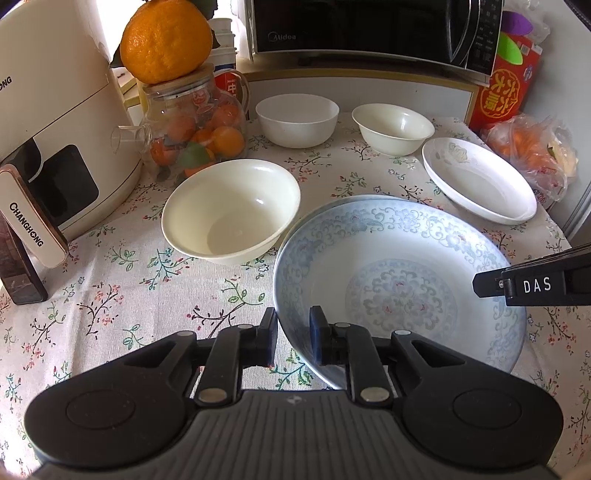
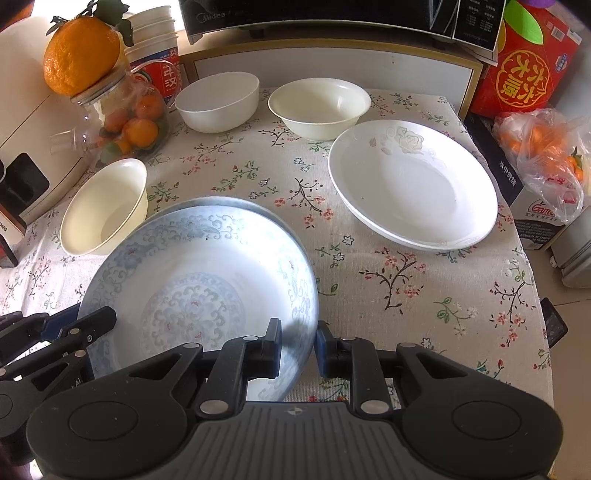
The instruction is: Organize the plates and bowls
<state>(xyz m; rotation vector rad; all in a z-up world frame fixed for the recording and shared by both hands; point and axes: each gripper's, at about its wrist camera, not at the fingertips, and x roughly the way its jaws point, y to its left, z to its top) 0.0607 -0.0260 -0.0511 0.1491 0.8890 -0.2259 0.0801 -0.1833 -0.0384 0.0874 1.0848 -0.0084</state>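
Observation:
A blue-patterned plate (image 1: 399, 258) (image 2: 192, 266) lies over a second blue plate, whose rim (image 1: 354, 199) (image 2: 229, 201) shows behind it. My left gripper (image 1: 293, 321) (image 2: 96, 317) is shut on the top plate's left rim. My right gripper (image 2: 298, 332) (image 1: 487, 284) is shut on its right rim. A cream bowl (image 1: 229, 210) (image 2: 103, 210) stands just left of the plates. Behind stand a white bowl (image 1: 295, 118) (image 2: 218, 99) and another cream bowl (image 1: 391, 125) (image 2: 317, 103). A white plate (image 1: 476, 181) (image 2: 410, 184) with an embossed rose lies at the right.
The floral tablecloth (image 2: 406, 280) covers the table, whose edge runs down the right. A cream air fryer (image 1: 55, 122) and a glass jar of oranges (image 1: 192, 129) stand at the left, a microwave (image 1: 369, 29) behind, a red box (image 2: 532, 55) and a bag of oranges (image 2: 543, 155) at the right.

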